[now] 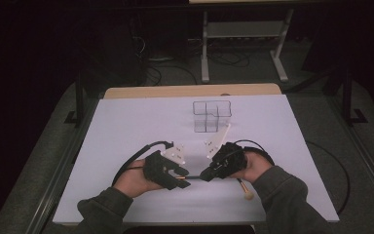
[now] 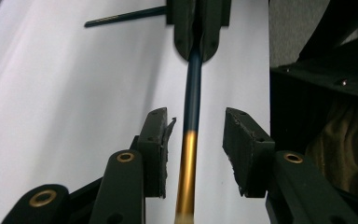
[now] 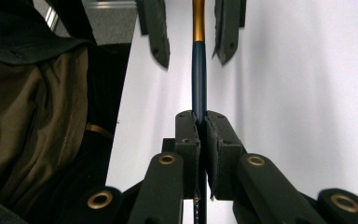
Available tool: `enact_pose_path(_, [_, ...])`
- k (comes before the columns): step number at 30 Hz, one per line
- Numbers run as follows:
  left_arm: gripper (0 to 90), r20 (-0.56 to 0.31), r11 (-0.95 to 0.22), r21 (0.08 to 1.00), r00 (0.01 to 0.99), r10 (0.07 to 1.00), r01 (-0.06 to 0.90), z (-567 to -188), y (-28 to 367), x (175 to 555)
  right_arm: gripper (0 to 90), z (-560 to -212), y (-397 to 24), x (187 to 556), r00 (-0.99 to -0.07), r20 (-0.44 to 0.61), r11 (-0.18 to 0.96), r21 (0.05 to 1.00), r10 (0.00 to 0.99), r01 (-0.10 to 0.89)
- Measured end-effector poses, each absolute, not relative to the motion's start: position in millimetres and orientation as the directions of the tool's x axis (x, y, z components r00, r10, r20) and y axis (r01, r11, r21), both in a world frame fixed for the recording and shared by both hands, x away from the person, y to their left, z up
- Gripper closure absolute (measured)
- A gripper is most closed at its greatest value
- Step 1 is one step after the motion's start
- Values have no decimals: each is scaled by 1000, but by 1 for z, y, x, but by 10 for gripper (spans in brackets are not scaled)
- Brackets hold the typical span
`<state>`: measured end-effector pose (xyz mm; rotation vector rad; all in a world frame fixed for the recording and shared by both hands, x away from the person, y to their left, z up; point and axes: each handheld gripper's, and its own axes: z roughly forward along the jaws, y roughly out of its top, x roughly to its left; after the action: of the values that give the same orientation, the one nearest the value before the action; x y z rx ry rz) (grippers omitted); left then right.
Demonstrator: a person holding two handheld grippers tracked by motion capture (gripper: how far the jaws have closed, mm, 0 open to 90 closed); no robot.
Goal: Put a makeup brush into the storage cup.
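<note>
Left gripper [image 1: 177, 171]: pointing toward 3 o'clock, facing the other.
Right gripper [image 1: 208, 173]: pointing toward 9 o'clock.
Stick [image 1: 245, 189]: lying at 5 o'clock of the right gripper.
Clear box [image 1: 211, 116]: standing at 12 o'clock.

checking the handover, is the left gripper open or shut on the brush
Open. In the left gripper view its pads stand apart from the brush, gaps on both sides; the right gripper clamps it.

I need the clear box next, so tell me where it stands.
In the high view, the clear box stands at the far middle of the white table, just beyond both grippers.
</note>
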<state>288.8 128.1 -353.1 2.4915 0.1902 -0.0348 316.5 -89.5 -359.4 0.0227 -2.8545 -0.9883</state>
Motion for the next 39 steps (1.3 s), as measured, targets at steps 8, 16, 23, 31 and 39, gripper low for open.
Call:
enact_pose_path(8, [655,-101,-769,612,983,154,184,-351,143,291,833,-362,-102,313,-994,103,770,637,-27,45])
enact_pose_path(16, [802,-117,-765,620,984,131,176,-348,143,295,833,-361,-102,310,-997,70,762,648,-37,18])
enact_pose_path(23, [829,-116,-783,603,988,106,155,-347,141,295,833,-362,-100,310,-998,50,762,647,-48,-4])
enact_pose_path(31, [840,-126,-794,589,987,95,151,-346,141,294,825,-363,-99,309,-997,49,765,644,-63,-17])
enact_pose_path(39, [842,-109,-818,558,989,96,141,-346,137,297,674,-368,-83,310,-997,61,787,618,-37,8])
